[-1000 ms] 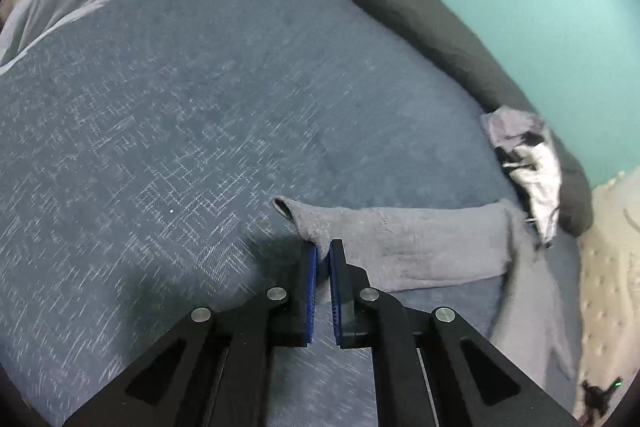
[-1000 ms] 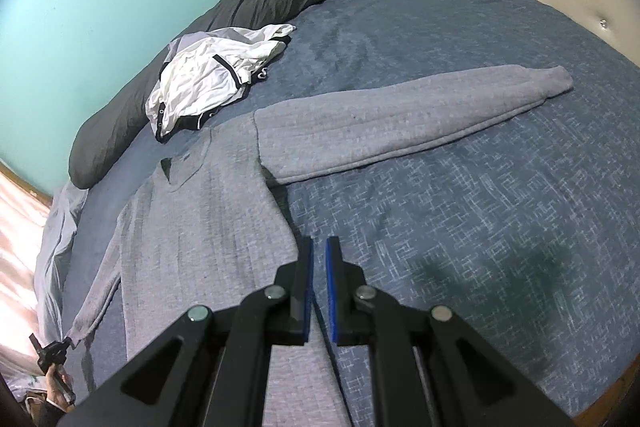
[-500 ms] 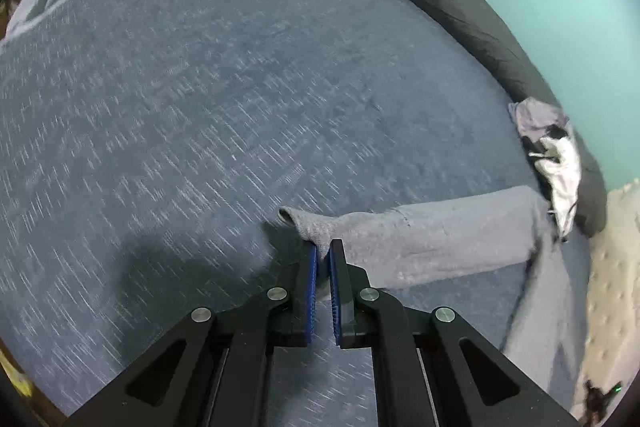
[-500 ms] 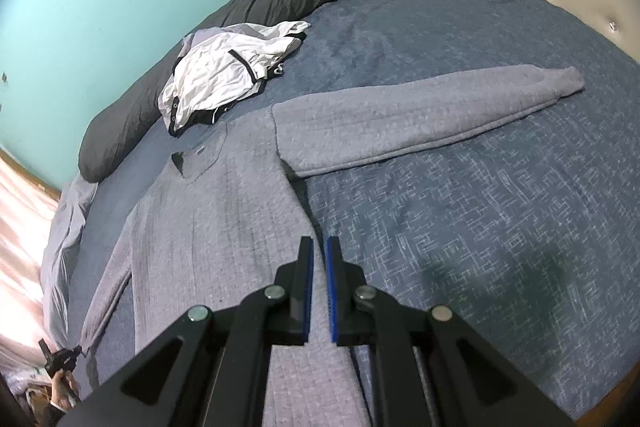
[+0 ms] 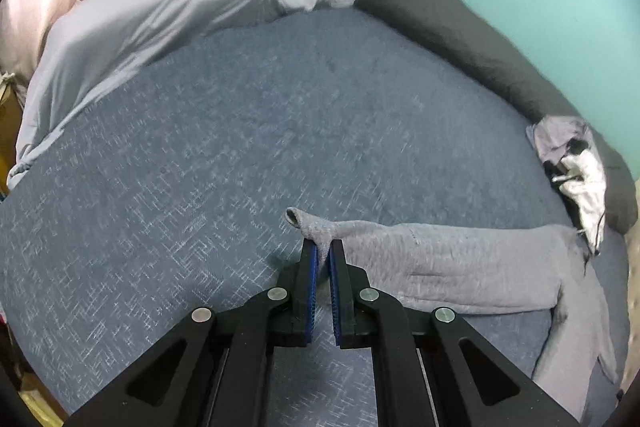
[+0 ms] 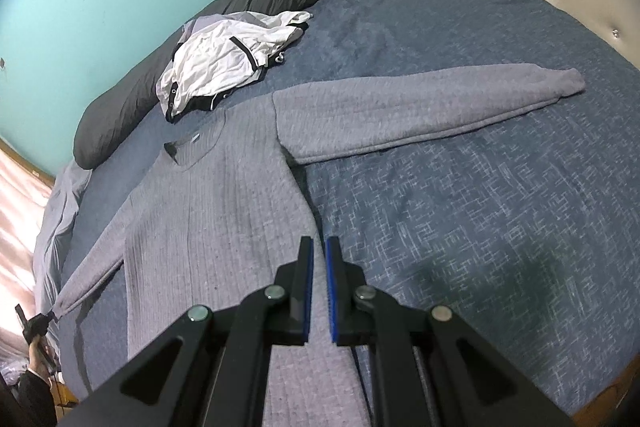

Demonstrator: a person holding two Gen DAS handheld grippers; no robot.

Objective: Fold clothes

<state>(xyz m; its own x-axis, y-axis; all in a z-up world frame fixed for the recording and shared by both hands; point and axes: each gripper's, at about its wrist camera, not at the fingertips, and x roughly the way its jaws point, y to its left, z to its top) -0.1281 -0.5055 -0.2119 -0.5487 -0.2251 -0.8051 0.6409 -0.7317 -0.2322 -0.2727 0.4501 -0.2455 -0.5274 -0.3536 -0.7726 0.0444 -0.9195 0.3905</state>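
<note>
Left gripper (image 5: 323, 247) pinches grey sweater (image 6: 208, 211) cuff.

We see a grey knit sweater (image 6: 216, 211) lying face up and spread flat on the blue bedspread, neck opening toward the dark pillow. One sleeve (image 6: 424, 111) stretches straight out to the side, flat, cuff at the far end. The other sleeve (image 5: 448, 259) runs out the opposite way, and we see its cuff (image 5: 316, 231) bunched and lifted slightly off the bedspread.
</note>
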